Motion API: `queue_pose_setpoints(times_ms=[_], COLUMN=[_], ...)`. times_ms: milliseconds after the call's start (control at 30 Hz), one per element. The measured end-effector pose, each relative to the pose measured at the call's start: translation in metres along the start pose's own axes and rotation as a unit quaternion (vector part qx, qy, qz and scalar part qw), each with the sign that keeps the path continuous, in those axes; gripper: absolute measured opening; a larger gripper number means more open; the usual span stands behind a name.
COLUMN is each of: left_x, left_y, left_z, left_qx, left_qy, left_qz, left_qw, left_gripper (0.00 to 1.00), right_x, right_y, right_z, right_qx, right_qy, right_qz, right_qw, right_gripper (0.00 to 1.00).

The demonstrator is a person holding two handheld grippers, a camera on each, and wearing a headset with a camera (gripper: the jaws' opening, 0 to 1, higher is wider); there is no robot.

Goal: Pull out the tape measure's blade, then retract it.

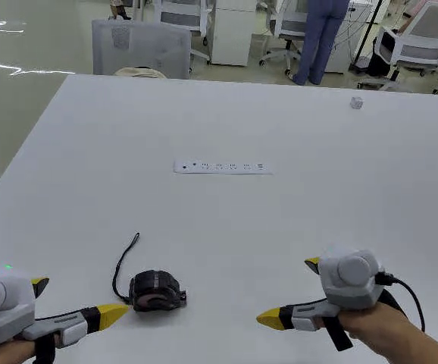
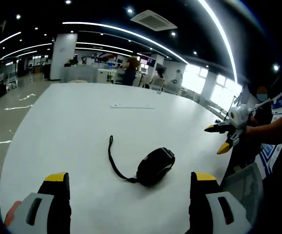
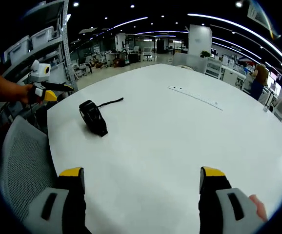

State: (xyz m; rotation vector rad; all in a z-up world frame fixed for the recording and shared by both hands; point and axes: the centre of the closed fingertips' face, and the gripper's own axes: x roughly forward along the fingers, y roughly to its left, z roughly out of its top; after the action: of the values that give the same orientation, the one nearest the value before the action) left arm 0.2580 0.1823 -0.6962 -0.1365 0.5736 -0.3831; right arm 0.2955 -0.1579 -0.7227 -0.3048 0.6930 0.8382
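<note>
The black tape measure (image 1: 157,290) lies on the white table (image 1: 295,220), near the edge closest to us, with its blade not yet drawn out. Its black wrist strap (image 1: 123,263) runs from the case's left side and curves away from us across the table. The left gripper (image 1: 82,297) sits just left of the tape measure. Its jaws are spread wide with nothing between them, and one yellow tip is close to the case. In the left gripper view the tape measure lies ahead of the jaws, apart from both. The right gripper (image 1: 286,291) is held well to the right of the tape measure, jaws likewise wide apart and empty, with yellow tips pointing towards the case. Beyond the tape measure, further from us, a flat white strip with dark markings (image 1: 223,167) lies on the table. Far beyond the tape measure and to its right sits a small white object (image 1: 356,102) that we cannot identify.
</note>
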Motion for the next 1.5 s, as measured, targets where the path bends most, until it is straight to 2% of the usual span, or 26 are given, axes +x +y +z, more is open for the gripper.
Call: queue_pose_setpoints(times_ms=[100, 200, 300, 500, 633, 733, 867, 967, 1200, 1333, 1500], left_x=[-0.011, -0.023, -0.032, -0.051, -0.063, -0.07, -0.074, -0.074, -0.07, -0.068, -0.067], left_y=[0.005, 0.008, 0.01, 0.013, 0.018, 0.021, 0.024, 0.025, 0.021, 0.016, 0.016], left_z=[0.002, 0.001, -0.001, -0.006, -0.009, -0.014, -0.017, -0.015, -0.01, -0.008, -0.006], left_qx=[-0.002, -0.007, 0.002, 0.005, -0.006, 0.004, 0.004, 0.004, 0.001, 0.012, 0.006], left_qy=[-0.007, -0.012, -0.01, -0.006, -0.011, -0.008, -0.005, -0.008, -0.011, -0.01, -0.012], left_qz=[0.005, 0.001, -0.001, -0.005, 0.004, 0.009, 0.009, 0.01, 0.0, -0.005, -0.011], left_qw=[1.0, 0.9999, 0.9999, 1.0, 0.9999, 0.9999, 0.9999, 0.9999, 0.9999, 0.9999, 0.9998], left_gripper=[1.0, 1.0, 1.0, 1.0, 1.0, 1.0, 1.0, 1.0, 1.0, 1.0, 1.0], right_x=[-0.014, -0.031, -0.044, -0.064, -0.075, -0.08, -0.083, -0.084, -0.09, -0.091, -0.091], right_y=[-0.002, -0.01, -0.013, -0.013, -0.012, -0.014, -0.017, -0.018, -0.021, -0.022, -0.021], right_z=[-0.006, -0.012, -0.021, -0.046, -0.049, -0.049, -0.052, -0.054, -0.056, -0.056, -0.057], right_qx=[0.009, 0.022, 0.037, 0.028, 0.029, 0.033, 0.041, 0.043, 0.047, 0.048, 0.046], right_qy=[-0.004, -0.014, -0.017, 0.004, 0.002, -0.003, -0.004, -0.003, 0.0, 0.0, -0.001], right_qz=[-0.008, -0.028, -0.035, -0.042, -0.046, -0.053, -0.059, -0.059, -0.064, -0.065, -0.064], right_qw=[0.9999, 0.9993, 0.9986, 0.9987, 0.9985, 0.998, 0.9974, 0.9974, 0.9969, 0.9967, 0.9969], right_gripper=[1.0, 1.0, 1.0, 1.0, 1.0, 1.0, 1.0, 1.0, 1.0, 1.0, 1.0])
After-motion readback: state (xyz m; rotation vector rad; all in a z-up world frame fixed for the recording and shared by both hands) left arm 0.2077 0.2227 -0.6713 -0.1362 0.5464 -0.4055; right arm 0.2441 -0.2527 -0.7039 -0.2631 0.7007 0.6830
